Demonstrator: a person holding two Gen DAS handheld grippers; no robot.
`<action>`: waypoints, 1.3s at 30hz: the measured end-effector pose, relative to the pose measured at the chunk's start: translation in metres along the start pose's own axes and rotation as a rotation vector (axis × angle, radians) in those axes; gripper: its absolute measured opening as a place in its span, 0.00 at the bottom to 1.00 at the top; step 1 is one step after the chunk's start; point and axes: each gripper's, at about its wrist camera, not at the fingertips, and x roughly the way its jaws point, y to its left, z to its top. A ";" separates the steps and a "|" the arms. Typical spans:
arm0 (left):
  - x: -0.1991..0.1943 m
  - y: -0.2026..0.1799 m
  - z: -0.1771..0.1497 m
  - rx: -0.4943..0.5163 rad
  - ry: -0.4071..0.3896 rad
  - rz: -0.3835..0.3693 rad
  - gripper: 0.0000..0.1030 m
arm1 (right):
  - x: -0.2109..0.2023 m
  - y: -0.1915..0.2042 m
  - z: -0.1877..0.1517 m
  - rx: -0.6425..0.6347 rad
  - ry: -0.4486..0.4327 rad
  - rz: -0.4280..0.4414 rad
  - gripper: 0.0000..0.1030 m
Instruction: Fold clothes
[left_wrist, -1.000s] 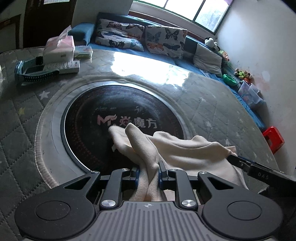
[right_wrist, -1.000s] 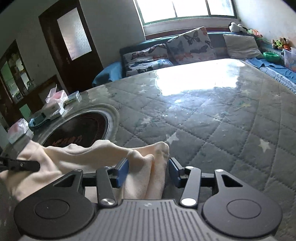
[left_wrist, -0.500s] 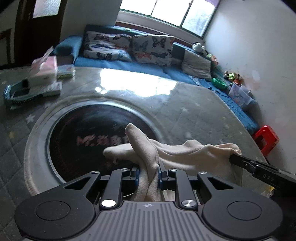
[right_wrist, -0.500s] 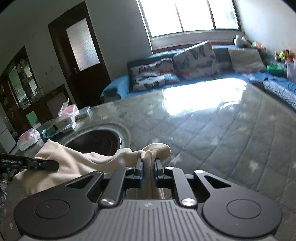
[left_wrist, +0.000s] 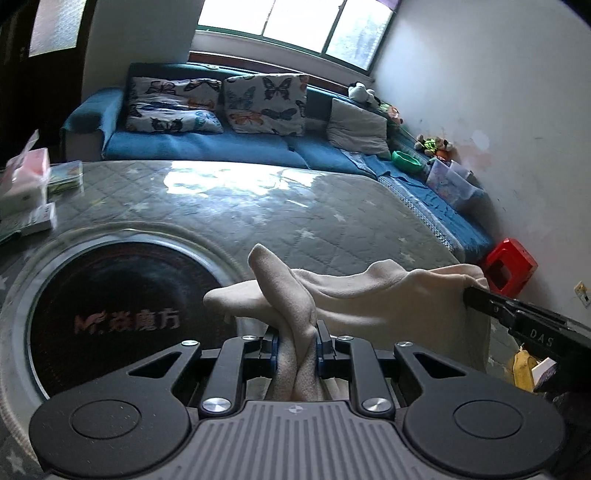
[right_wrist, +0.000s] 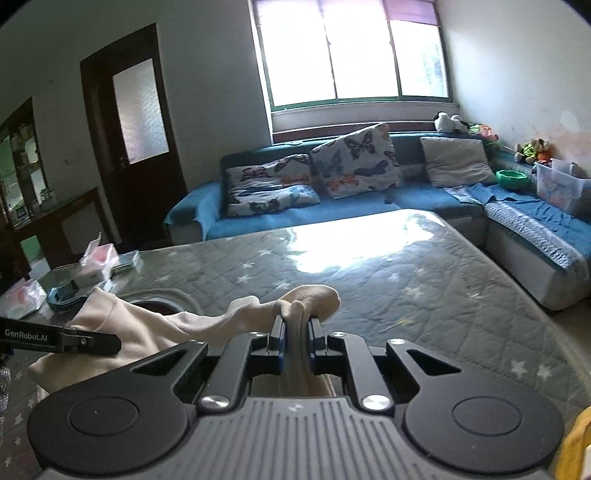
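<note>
Over my quilted grey table (left_wrist: 332, 206) with its round dark glass inset (left_wrist: 122, 295), I hold the cream garment (left_wrist: 388, 299) lifted and stretched between my left tongs (left_wrist: 295, 343) and right tongs (right_wrist: 295, 332), each clenched on a bunched edge of it.

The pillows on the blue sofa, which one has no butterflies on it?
The plain grey pillow, at the right end of the row below the window. The two pillows to its left are white with butterfly prints; this one has no pattern.
</note>
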 end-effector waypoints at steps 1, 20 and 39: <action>0.003 -0.003 0.001 0.004 0.002 -0.001 0.19 | 0.000 -0.003 0.000 -0.001 0.000 -0.010 0.10; 0.055 -0.007 -0.001 0.049 0.088 0.024 0.19 | 0.034 -0.035 -0.012 0.024 0.069 -0.100 0.10; 0.066 -0.005 -0.008 0.074 0.132 0.073 0.43 | 0.045 -0.039 -0.020 0.009 0.101 -0.131 0.17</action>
